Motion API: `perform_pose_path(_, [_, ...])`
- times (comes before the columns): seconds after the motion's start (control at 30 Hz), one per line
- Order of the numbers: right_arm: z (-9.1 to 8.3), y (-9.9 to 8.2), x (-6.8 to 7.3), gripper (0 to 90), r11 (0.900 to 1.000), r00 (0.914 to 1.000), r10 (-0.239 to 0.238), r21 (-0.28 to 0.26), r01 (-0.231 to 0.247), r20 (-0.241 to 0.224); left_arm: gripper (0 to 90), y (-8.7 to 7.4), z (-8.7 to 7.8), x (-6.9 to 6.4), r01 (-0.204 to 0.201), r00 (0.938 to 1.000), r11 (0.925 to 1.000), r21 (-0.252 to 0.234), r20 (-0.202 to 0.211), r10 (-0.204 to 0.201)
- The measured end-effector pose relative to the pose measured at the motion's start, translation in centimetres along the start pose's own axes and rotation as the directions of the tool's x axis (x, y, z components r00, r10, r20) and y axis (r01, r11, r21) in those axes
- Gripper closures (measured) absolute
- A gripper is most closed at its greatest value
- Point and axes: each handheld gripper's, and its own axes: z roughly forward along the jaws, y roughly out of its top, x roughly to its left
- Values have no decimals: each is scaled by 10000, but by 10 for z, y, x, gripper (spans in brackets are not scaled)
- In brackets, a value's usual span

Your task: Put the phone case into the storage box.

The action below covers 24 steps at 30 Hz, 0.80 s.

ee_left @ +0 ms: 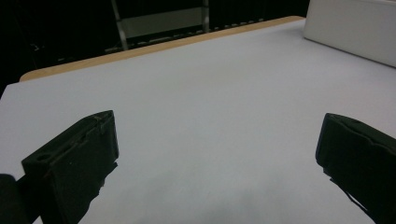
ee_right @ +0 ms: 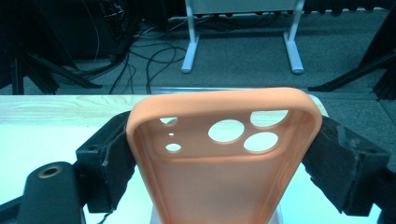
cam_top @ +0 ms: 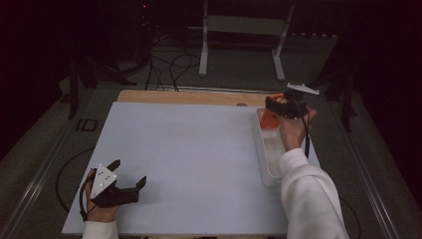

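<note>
Right gripper (cam_top: 276,110): held above the far end of the white tray (cam_top: 268,172), at the far right of the table; jaws closed on the two long sides of the orange phone case (ee_right: 224,158)
Right hand (cam_top: 293,130): wrapped round the gripper from the near side, white sleeve (cam_top: 311,199) running back to the near right edge of the high view
Orange phone case: clamped between the right jaws, inner face and camera cut-outs towards the right gripper camera, its cut-out end pointing away along the jaws; in the high view it sits over the tray's far end
Left gripper (cam_top: 130,176): low at the near left of the table, jaws spread wide with nothing between them, pointing right and far across the sheet
Left hand (cam_top: 102,211): grips the gripper from below, close to the near edge of the table
White tray: long and narrow, lying along the right edge of the table, near-to-far
Table (cam_top: 189,149): pale sheet, a bare wooden strip along its far edge
Open room: broad unoccupied stretch of sheet between the left gripper and the tray, from the near edge to the wooden strip
</note>
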Motion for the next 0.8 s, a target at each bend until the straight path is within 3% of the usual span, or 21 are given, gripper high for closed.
perform_pose_path(0.8, [9,-4,3,161,9999,10000,6,165,-6,27,1,0,0,0,-7,10000,10000,22,-10,7])
